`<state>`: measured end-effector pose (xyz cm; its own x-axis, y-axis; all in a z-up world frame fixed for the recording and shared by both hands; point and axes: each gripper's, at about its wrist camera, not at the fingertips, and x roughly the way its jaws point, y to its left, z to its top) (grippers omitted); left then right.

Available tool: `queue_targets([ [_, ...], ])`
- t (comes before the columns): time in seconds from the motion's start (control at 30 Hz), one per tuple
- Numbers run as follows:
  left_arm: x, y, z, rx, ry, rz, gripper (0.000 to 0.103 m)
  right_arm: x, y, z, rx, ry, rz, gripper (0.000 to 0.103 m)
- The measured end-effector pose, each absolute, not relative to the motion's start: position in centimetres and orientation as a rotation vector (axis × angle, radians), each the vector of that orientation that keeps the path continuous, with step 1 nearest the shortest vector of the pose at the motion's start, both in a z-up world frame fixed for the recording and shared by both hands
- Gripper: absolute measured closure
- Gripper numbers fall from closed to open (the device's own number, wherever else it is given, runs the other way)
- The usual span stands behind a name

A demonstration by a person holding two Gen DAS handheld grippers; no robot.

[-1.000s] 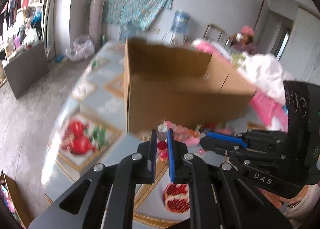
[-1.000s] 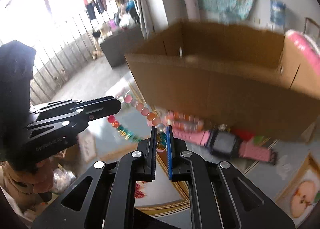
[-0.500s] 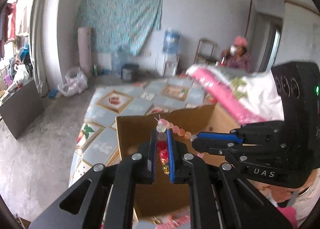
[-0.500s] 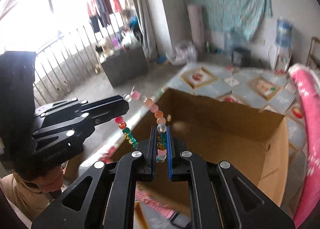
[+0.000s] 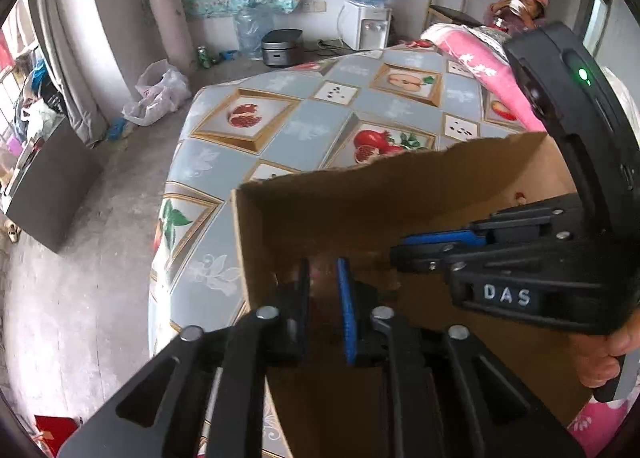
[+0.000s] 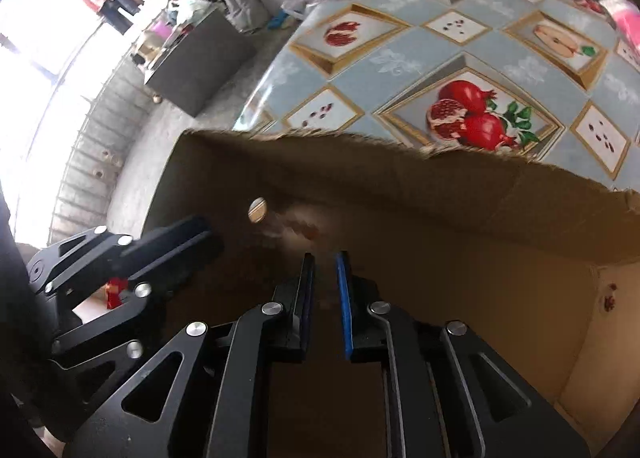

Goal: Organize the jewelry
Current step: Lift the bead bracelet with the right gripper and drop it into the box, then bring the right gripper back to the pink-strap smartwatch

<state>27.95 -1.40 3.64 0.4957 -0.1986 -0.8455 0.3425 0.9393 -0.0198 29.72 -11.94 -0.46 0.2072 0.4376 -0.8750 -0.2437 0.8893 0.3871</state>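
On the counter, covered by a blue-grey cloth printed with framed pomegranates and apples, stands an open cardboard box with a ragged, torn upper edge. Its brown interior fills the lower half of both wrist views, and a small round hole pierces its far wall in the right wrist view. Both grippers point steeply down into the box.

Right gripper: jaws opening, a narrow gap showing between the black pad and the blue pad. Nothing is pressed between them. Just beyond its fingertips a smeared streak of pale and reddish beads shows against the box's inner wall; this appears to be the beaded jewelry, too blurred to say whether it is falling or lying there.

Left gripper: jaws likewise opening, with a slim gap. A faint reddish blur shows in that gap, but whether it is the beads or the box floor cannot be told; the pads do not appear to press on anything.

In the left wrist view the right gripper reaches in from the right, marked "DAS", held by a hand at the right edge. A pink cloth lies on the counter beyond the box. Against the far wall stands a water dispenser.
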Motion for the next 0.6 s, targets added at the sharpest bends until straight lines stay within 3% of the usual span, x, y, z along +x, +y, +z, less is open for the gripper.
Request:
queue_targets([
  [0.07,27.8,-0.7,3.9,0.122,0.988,-0.329,0.087,29.3,-12.5,0.2,0.176,1.246,0.472,0.082],
  [0.23,26.0,1.4,6.4,0.034,0.886,-0.339,0.087,27.1,-14.2,4.5,0.194,1.114,0.475,0.078],
  [0.33,23.2,3.1,8.6,-0.013,0.796,-0.346,0.080,23.4,-16.4,8.4,0.229,0.961,0.498,0.067],
  [0.5,15.4,7.1,10.6,-0.075,0.645,-0.326,0.055,14.7,-20.3,12.7,0.277,0.736,0.552,0.058],
  [0.6,10.4,8.9,9.2,-0.110,0.619,-0.330,0.047,9.6,-22.2,12.9,0.284,0.658,0.585,0.052],
])
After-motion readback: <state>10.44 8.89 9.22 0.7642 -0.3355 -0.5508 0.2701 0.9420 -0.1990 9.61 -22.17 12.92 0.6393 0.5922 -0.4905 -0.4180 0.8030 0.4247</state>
